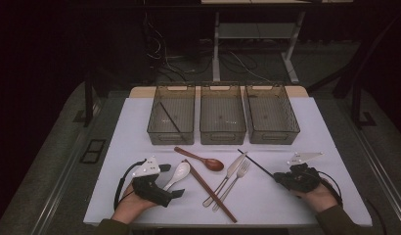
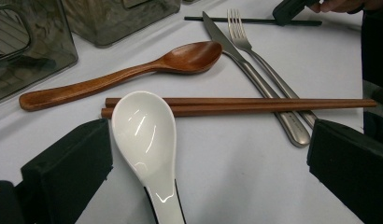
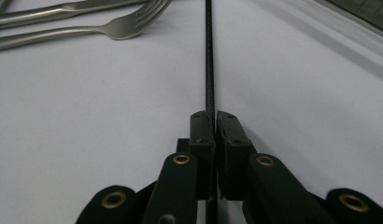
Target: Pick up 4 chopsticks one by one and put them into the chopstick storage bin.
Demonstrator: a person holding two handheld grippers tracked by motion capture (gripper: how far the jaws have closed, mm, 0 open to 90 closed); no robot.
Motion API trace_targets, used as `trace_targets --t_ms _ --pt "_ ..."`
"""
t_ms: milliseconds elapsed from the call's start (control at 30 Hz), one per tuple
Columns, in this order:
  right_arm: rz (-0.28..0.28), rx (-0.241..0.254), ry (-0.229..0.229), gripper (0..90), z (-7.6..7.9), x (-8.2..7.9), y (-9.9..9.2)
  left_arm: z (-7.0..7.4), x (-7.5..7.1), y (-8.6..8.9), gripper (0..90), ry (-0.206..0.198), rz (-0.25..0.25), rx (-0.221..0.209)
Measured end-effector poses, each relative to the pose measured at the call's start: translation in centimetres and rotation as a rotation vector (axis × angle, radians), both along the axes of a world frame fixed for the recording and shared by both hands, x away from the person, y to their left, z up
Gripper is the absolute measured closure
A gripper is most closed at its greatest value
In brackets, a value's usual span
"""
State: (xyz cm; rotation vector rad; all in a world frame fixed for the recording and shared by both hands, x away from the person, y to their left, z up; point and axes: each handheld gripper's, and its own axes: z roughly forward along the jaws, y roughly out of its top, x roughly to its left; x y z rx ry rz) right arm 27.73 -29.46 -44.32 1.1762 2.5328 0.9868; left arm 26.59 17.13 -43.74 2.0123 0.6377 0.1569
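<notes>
Right gripper view: the right gripper point(image 3: 213, 122) has its 2 jaws clamped on a thin black chopstick point(image 3: 209, 56), which runs straight ahead from the pads over the white table point(image 3: 297, 107), with a fork point(image 3: 77, 29) off to its left. The left gripper point(image 2: 208, 163) stands wide open, a white spoon point(image 2: 144, 135) lying between its jaws, touching neither pad.
</notes>
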Motion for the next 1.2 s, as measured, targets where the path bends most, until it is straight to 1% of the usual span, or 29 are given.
trace_targets --t_ms 133,167,433,667,967,1200 --pt "-0.001 0.015 -0.007 85.3 0.3 0.0 -0.3 0.0 0.0 0.0 0.0 0.0 0.001 0.001" --pt "0.0 0.017 -0.017 85.3 0.4 0.0 -0.4 0.0 0.0 0.0 0.0 0.0 0.001 0.001" --pt "-0.008 0.039 -0.02 85.3 0.9 0.0 -1.0 0.0 0.0 0.0 0.0 -0.002 0.003 0.0" --pt "-0.011 0.065 -0.041 85.3 1.4 -0.1 -1.4 0.0 0.0 0.1 0.0 0.0 0.003 0.004" --pt "-0.014 0.052 -0.046 85.3 1.6 -0.1 -1.9 0.0 0.0 0.1 0.0 0.0 0.005 -0.001" --pt "-0.023 0.06 -0.049 85.3 1.7 0.0 -2.4 0.0 0.0 0.2 0.0 -0.001 0.006 0.001"
